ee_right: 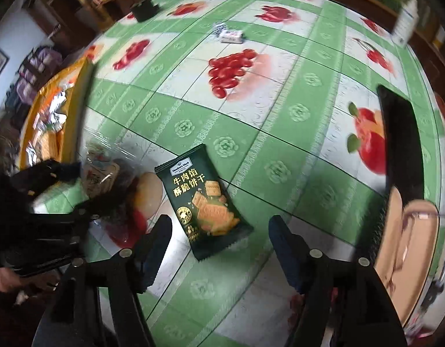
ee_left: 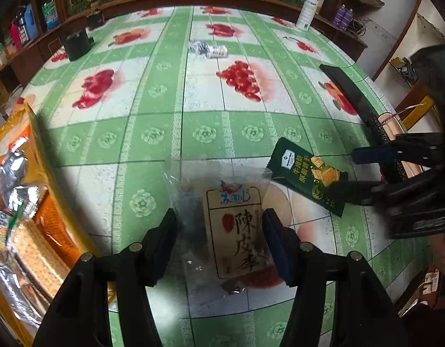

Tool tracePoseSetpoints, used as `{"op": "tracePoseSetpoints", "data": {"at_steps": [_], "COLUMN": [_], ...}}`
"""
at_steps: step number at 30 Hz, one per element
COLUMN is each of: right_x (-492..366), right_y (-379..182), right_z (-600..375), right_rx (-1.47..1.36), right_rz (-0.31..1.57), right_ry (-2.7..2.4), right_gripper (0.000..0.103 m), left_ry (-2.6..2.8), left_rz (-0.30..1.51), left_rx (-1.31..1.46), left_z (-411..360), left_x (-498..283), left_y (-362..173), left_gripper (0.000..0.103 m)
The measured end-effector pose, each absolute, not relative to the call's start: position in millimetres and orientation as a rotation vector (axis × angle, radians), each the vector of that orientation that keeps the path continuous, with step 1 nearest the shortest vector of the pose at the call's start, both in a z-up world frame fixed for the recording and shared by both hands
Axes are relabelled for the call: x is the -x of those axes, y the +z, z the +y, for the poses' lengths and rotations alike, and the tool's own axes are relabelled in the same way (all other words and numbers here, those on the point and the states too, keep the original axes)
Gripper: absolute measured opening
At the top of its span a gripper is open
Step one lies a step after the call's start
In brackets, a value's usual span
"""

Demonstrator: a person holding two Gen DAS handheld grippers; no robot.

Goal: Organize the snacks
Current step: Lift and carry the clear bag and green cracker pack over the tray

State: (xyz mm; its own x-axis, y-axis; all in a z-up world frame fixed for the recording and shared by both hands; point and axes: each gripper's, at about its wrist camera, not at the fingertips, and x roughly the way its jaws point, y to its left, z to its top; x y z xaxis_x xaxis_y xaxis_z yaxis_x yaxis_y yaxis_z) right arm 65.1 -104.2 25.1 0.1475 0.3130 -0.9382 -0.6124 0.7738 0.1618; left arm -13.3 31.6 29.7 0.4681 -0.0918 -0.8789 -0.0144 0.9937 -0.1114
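A clear packet with a beige label, the plum packet [ee_left: 236, 231], rests on the green fruit-print tablecloth [ee_left: 193, 133]. My left gripper [ee_left: 221, 243] has its pads against the packet's two sides and is shut on it. In the right wrist view the same packet [ee_right: 103, 173] sits crumpled between the left gripper's fingers [ee_right: 63, 170]. A dark green biscuit packet [ee_right: 202, 202] lies flat on the cloth. My right gripper [ee_right: 221, 231] stands open over its near end, with neither pad touching it. The left wrist view shows that biscuit packet [ee_left: 306, 176] with the right gripper [ee_left: 358, 173] at its right end.
An orange tray [ee_left: 53, 179] holding several snack packs stands at the left. A black box [ee_right: 398, 133] with a pale lining stands at the right table edge. Far back lie a small white packet [ee_left: 210, 49], a black pot [ee_left: 76, 43] and a white bottle [ee_left: 307, 11].
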Motion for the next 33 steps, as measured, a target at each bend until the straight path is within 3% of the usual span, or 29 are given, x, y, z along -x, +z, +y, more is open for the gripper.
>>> {"op": "tracePoseSetpoints", "data": {"at_steps": [9,13,16,33], "right_x": [-65,-56,-53,-36], "right_y": [6,7,9,14], "right_z": [-73,-61,-58,-83], "right_rx": [0.400,0.448,0.429,0.210], "right_rz": [1.212,1.178,1.183,1.233], "right_ry": [0.689,0.677,0.654,0.543], "right_gripper": [0.072,0.055,0.049,0.049], "left_ry": [-0.008,0.006,0.009,-0.016], "left_rz": [1.017,1.002,0.998,0.981], "left_rx": [0.048,0.028,0.027,0.004], "left_z": [37,39,41,37], "left_x": [28,29,28,24], "left_y": [51,56,57,61], "left_gripper": [0.059,0.059,0.059,0.059]}}
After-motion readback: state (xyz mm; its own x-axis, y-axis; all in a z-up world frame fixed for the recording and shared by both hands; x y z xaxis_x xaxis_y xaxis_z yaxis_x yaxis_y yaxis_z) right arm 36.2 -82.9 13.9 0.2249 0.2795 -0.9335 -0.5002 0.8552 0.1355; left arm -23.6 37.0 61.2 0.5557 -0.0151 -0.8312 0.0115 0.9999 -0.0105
